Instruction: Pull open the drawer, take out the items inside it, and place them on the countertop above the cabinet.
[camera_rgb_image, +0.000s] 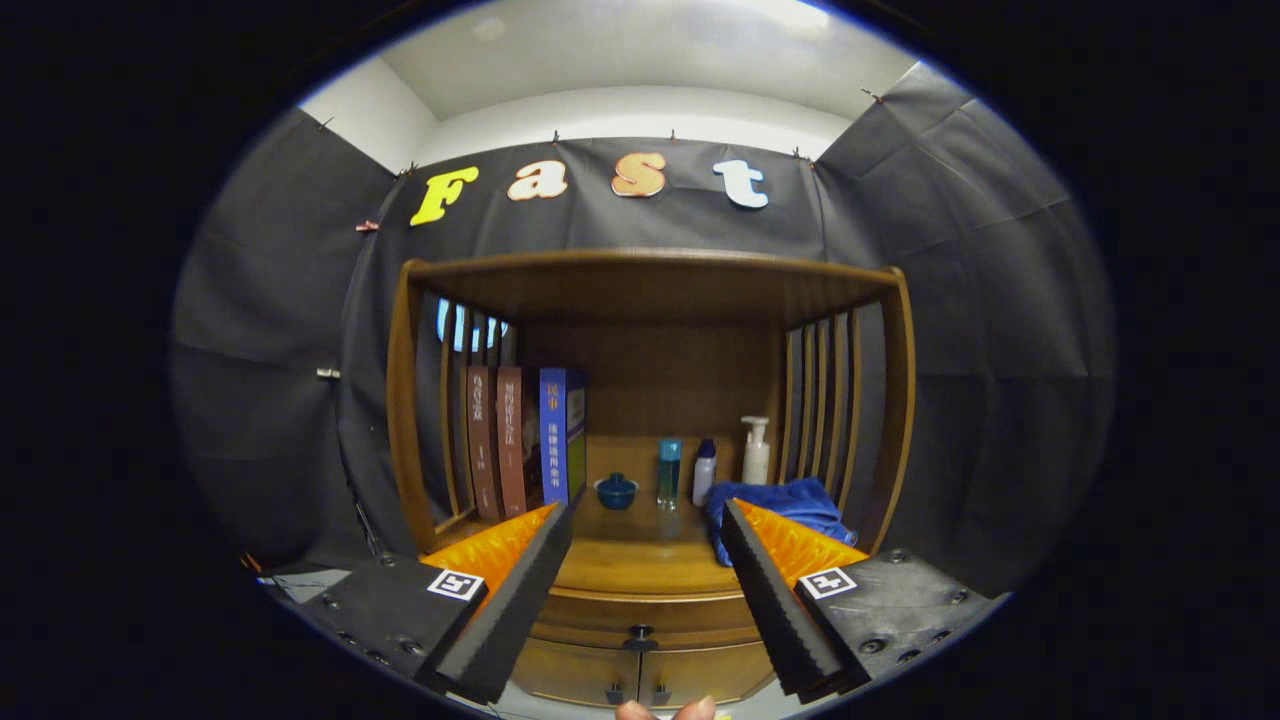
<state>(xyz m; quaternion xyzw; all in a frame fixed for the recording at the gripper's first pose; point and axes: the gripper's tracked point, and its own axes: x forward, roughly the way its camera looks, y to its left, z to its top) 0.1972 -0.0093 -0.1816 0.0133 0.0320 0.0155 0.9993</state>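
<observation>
Straight ahead, the jaws (646, 520) stand spread wide and hold nothing, with a broad gap between them. Through that gap lies the counter (640, 555) of a wooden cabinet (400, 400), its rounded front edge just beyond the fingertips. Below that edge sits the drawer (640, 615), shut, with a small dark knob (640, 633) in its middle; under it are two cabinet doors (640, 675) with little pulls. The middle of the counter is bare wood with free room. At the far left stand three books (525, 440), upright against the slatted side; their spines carry writing too small to read. Along the back stand a small blue lidded bowl (616, 491), a teal bottle (668, 470), a white bottle with a dark cap (705, 472) and a white pump bottle (756, 452). A blue cloth (800, 500) lies crumpled at the right, partly behind the right finger. A shelf roof (650, 270) closes the space overhead. A person's fingertips (665, 710) show at the near edge
</observation>
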